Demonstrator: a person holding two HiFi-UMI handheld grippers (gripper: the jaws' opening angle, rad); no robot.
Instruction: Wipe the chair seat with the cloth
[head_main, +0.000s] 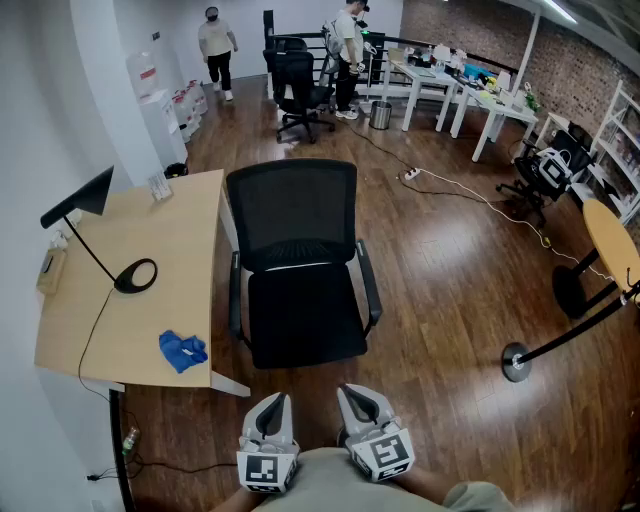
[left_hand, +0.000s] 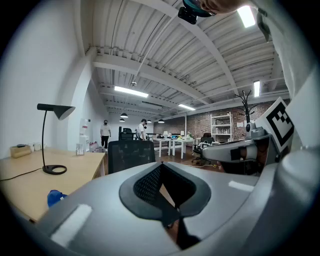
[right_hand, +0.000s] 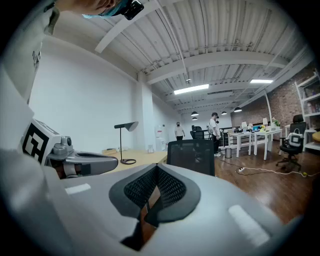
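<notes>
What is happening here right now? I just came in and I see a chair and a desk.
A person holds the left gripper and the right gripper low, close to the body, both with jaws shut and nothing between them. The black chair seat is just ahead, with nothing on it. The blue cloth lies on the wooden desk left of the chair, not picked up yet, so wiping has not begun.

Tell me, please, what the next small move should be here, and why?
Probably open the left claw and reach it toward the blue cloth on the desk. Both it and the right claw are shut and empty, held near the body, and the cloth lies untouched left of the chair seat.
</notes>
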